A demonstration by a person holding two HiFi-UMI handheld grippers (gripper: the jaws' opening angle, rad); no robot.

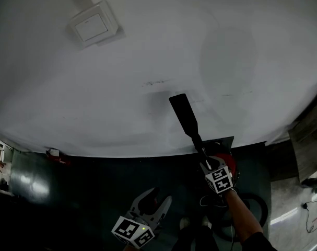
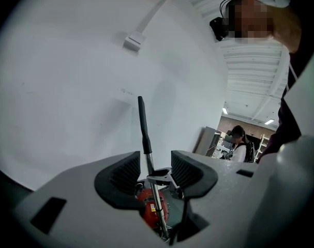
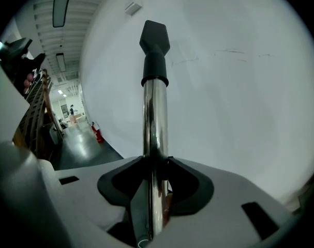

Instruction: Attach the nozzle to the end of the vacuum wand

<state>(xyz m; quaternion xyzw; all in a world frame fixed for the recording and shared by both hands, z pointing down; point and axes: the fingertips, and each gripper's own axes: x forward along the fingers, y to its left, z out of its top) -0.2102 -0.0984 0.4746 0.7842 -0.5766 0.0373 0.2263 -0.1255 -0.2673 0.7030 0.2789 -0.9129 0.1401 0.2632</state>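
Note:
In the right gripper view, my right gripper (image 3: 155, 164) is shut on the chrome vacuum wand (image 3: 155, 118). The wand points up at the white wall, and a black flat nozzle (image 3: 154, 50) sits on its far end. The head view shows the nozzle (image 1: 183, 114) against the wall above the right gripper (image 1: 205, 158), with the red vacuum body (image 1: 226, 163) just behind it. My left gripper (image 1: 155, 197) hangs lower left, open and holding nothing. Through its open jaws, the left gripper (image 2: 151, 172) view shows the wand (image 2: 152, 174), the nozzle (image 2: 142, 123) and the red body (image 2: 152, 211) beyond.
A white wall (image 1: 148, 61) fills the front, with a switch box (image 1: 93, 27) high on the left. Below is a dark floor (image 1: 69, 192) with a small red item (image 1: 56, 156) at the wall's foot. A black hose loop (image 1: 255, 208) lies right. A person (image 2: 239, 143) stands far off.

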